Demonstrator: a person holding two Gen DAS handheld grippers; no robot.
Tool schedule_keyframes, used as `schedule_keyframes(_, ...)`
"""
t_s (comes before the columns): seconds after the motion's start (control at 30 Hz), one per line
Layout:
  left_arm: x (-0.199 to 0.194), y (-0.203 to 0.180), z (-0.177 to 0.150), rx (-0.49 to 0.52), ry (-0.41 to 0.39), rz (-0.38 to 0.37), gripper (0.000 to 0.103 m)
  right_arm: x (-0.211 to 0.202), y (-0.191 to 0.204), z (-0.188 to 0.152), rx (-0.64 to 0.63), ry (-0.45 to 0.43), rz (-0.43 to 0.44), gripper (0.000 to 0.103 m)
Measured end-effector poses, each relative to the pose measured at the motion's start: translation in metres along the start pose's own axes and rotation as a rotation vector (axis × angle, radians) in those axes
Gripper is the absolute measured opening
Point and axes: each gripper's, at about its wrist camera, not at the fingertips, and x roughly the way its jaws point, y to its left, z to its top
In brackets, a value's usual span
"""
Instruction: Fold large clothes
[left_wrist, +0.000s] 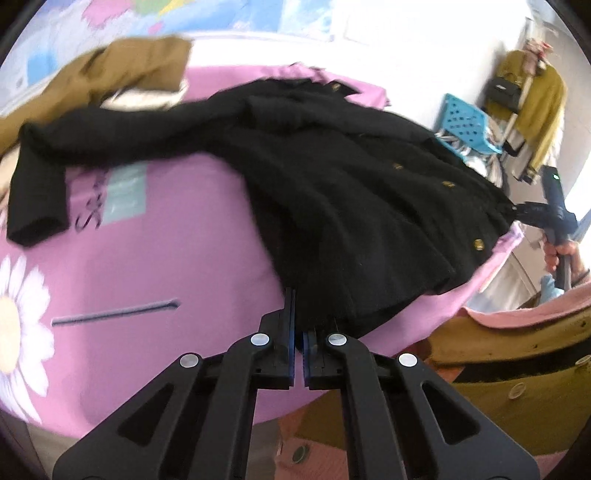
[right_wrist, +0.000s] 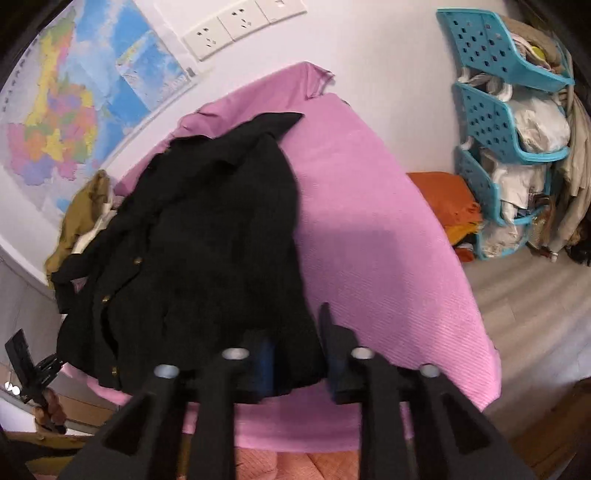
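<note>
A black coat (left_wrist: 332, 177) with gold buttons lies spread on a table under a pink cloth (left_wrist: 166, 258), one sleeve stretched to the left. My left gripper (left_wrist: 299, 332) is shut on the coat's near hem. In the right wrist view the coat (right_wrist: 207, 240) lies ahead, and my right gripper (right_wrist: 295, 354) stands apart around its hem corner, jaws open with fabric between them. The right gripper also shows in the left wrist view (left_wrist: 517, 210) at the coat's right edge. The left gripper shows at the lower left of the right wrist view (right_wrist: 48, 365).
A brown garment (left_wrist: 110, 70) lies at the table's far left. A blue stacked basket rack (right_wrist: 509, 122) full of clothes stands at the right by the wall. An orange cloth (right_wrist: 443, 199) lies beside it. A map (right_wrist: 74, 92) hangs on the wall. A chair with pink fabric (left_wrist: 517, 332) is near.
</note>
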Motion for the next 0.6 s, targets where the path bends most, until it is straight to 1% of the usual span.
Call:
schedule_keyframes(0.03,0.0,0.005,-0.001,-0.008,0.011,0.017,0.02,-0.007,0.005,0.003,-0.019,-0.023,-0.031,0.053)
schedule_keyframes(0.07,-0.003,0.008,-0.002,-0.005,0.015,0.036,0.032,-0.016,0.011,0.006,-0.044,-0.057,-0.031,0.054)
schedule_keyframes(0.1,-0.006,0.009,-0.001,0.005,0.006,0.069,0.059,-0.022,0.017,0.009,-0.063,-0.077,-0.021,0.054)
schedule_keyframes(0.13,-0.012,0.008,-0.001,0.024,-0.017,0.103,0.082,-0.03,0.026,0.012,-0.09,-0.101,-0.008,0.054)
schedule_keyframes(0.17,-0.022,0.007,0.001,0.054,-0.06,0.12,0.089,-0.037,0.039,0.015,-0.129,-0.132,0.011,0.054)
schedule_keyframes(0.2,-0.031,0.007,0.004,0.072,-0.097,0.104,0.092,-0.04,0.051,0.019,-0.167,-0.143,0.039,0.054)
schedule_keyframes(0.23,-0.043,0.007,0.007,0.092,-0.15,0.072,0.092,-0.04,0.068,0.021,-0.216,-0.144,0.081,0.054)
schedule_keyframes(0.27,-0.048,0.009,0.01,0.099,-0.175,0.07,0.094,-0.038,0.083,0.023,-0.254,-0.142,0.109,0.054)
schedule_keyframes(0.3,-0.054,0.011,0.013,0.103,-0.203,0.087,0.097,-0.033,0.104,0.023,-0.309,-0.133,0.157,0.054)
schedule_keyframes(0.33,-0.06,0.014,0.017,0.103,-0.227,0.105,0.097,-0.024,0.129,0.02,-0.374,-0.105,0.231,0.054)
schedule_keyframes(0.4,-0.067,0.023,0.022,0.094,-0.252,0.111,0.097,-0.004,0.175,0.013,-0.477,-0.059,0.338,0.053)
schedule_keyframes(0.43,-0.072,0.028,0.024,0.09,-0.269,0.119,0.097,0.006,0.195,0.009,-0.514,-0.025,0.394,0.049)
schedule_keyframes(0.5,-0.08,0.039,0.025,0.066,-0.293,0.153,0.098,0.029,0.235,0.001,-0.589,0.043,0.484,0.043)
schedule_keyframes(0.53,-0.082,0.047,0.028,0.041,-0.289,0.179,0.098,0.039,0.254,-0.006,-0.631,0.073,0.523,0.04)
schedule_keyframes(0.57,-0.083,0.053,0.029,0.026,-0.286,0.199,0.098,0.049,0.274,-0.012,-0.678,0.103,0.555,0.039)
schedule_keyframes(0.6,-0.083,0.062,0.032,0.004,-0.285,0.237,0.098,0.059,0.294,-0.02,-0.727,0.131,0.572,0.037)
